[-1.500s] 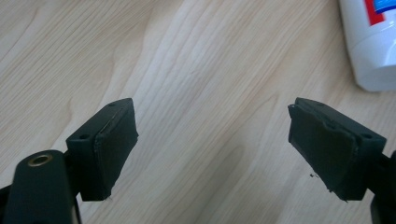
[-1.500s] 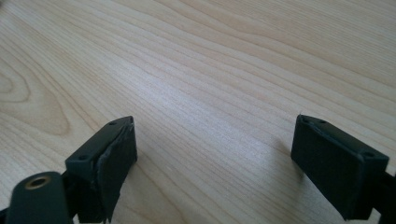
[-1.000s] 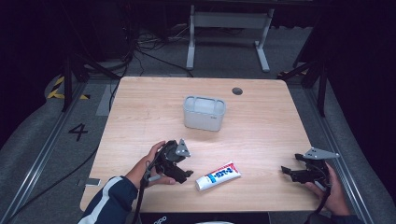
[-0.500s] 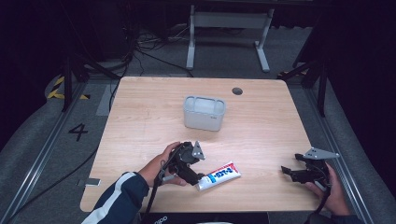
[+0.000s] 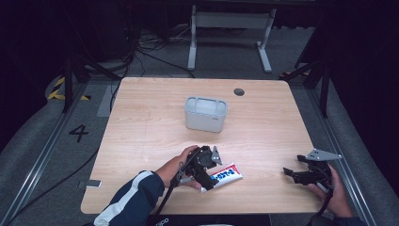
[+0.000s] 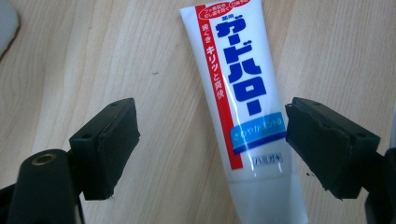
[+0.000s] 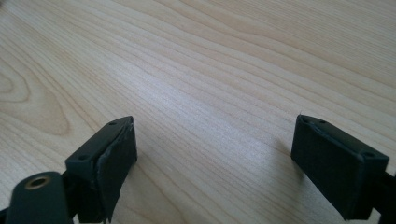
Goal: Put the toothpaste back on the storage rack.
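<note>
- Two grippers work over the wooden table (image 5: 141, 117) in the high view: the left gripper (image 5: 205, 175) hangs at the toothpaste tube (image 5: 225, 175) near the front edge, the right gripper (image 5: 297, 174) well apart, a grey bin (image 5: 205, 113) behind.
- Left gripper view: jaws spread, straddling the tube (image 6: 243, 107) off-centre; closing could nudge it sideways.
- Right gripper view: jaws apart, holding nothing.

We see the toothpaste tube (image 6: 243, 102) lying flat on the desk (image 5: 150, 136), white with a red stripe and blue lettering, well in front of the grey container (image 5: 205, 113), near the desk's front edge.
</note>
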A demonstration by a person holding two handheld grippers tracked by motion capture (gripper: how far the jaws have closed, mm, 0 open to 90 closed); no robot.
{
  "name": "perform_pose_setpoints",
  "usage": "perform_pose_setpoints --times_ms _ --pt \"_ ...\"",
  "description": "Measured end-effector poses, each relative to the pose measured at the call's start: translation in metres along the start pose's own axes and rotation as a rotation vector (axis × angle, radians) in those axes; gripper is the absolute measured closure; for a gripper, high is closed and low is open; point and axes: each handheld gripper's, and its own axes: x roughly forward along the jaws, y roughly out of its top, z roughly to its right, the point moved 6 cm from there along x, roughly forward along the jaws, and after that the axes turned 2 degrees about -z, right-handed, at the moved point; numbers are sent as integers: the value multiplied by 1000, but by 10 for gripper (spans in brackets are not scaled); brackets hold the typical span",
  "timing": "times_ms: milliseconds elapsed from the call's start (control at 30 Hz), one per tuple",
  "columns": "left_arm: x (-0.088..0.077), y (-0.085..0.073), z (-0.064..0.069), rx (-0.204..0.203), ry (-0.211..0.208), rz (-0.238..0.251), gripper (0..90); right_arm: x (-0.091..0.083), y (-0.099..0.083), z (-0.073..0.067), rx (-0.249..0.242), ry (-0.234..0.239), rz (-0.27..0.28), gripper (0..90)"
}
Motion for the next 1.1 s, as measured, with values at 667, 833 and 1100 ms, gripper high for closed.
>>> perform_pose_setpoints --times_ms 667,833,1100 --pt "42 27 8 42 -66 -95 181 0 0 0 0 -1 0 146" --pt "48 28 4 32 -72 -110 183 0 0 0 0 -1 0 147" --pt "53 31 -1 19 -79 -109 176 0 0 0 0 -1 0 147"
